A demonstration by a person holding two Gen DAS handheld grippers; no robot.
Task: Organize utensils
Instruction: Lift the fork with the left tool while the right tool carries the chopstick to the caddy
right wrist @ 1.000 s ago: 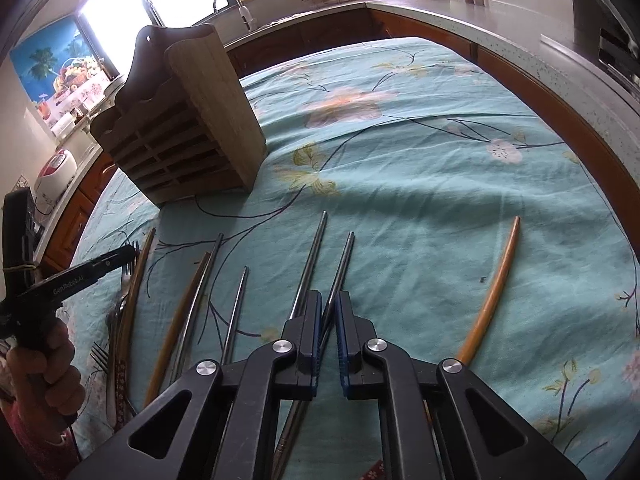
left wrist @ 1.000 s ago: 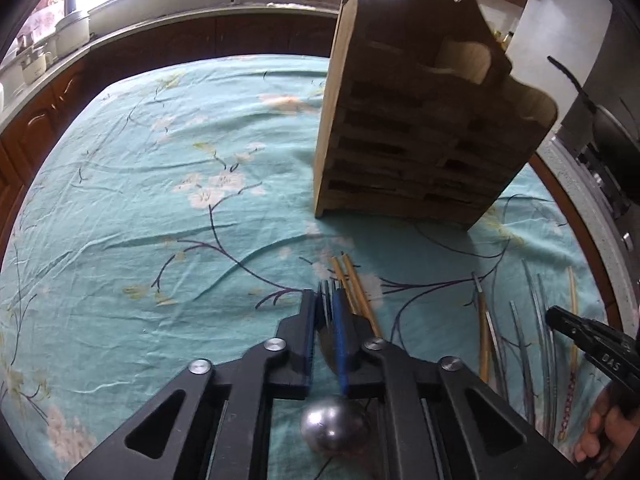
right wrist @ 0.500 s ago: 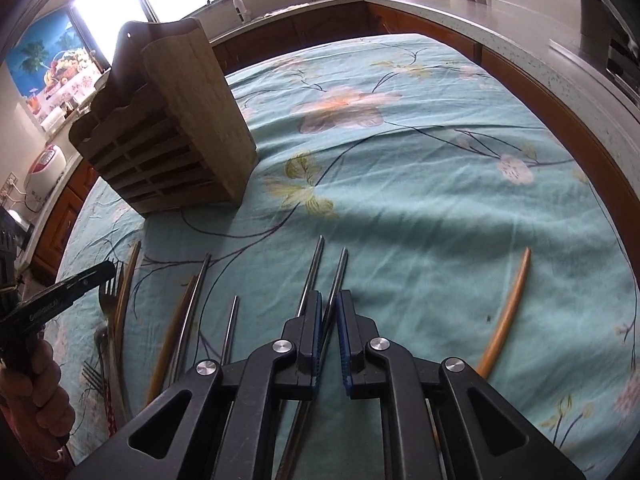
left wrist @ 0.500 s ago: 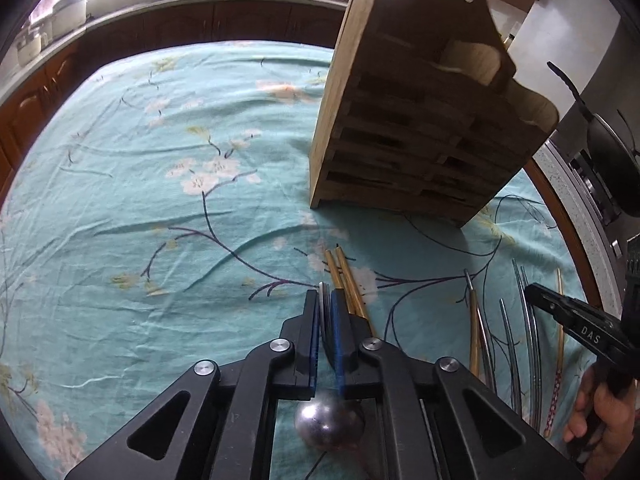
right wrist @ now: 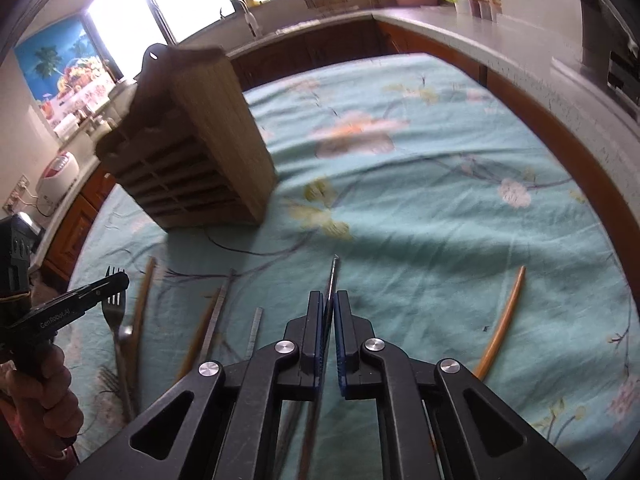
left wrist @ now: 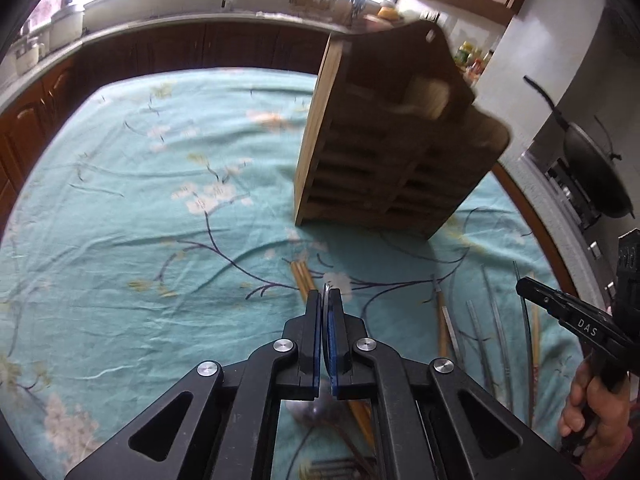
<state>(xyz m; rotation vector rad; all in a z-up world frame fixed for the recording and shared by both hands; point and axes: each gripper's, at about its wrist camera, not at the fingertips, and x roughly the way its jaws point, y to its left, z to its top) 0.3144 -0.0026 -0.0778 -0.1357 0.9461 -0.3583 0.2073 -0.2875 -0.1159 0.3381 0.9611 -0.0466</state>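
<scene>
A wooden utensil rack stands on the teal floral cloth; it also shows in the right wrist view. My left gripper is shut on a fork, its thin edge showing between the pads, lifted above a pair of wooden chopsticks. My right gripper is shut on a metal chopstick that sticks out forward, raised off the cloth. More metal and wooden chopsticks and a fork lie at the left in the right wrist view.
A single wooden chopstick lies apart at the right. A metal spoon bowl lies under my left gripper. The counter edge curves around the table, with a wok on the stove at the right.
Both grippers have risen and tilted. The fork in my left gripper has turned edge-on. My right gripper has lifted one metal chopstick off the cloth; the rack looks closer.
</scene>
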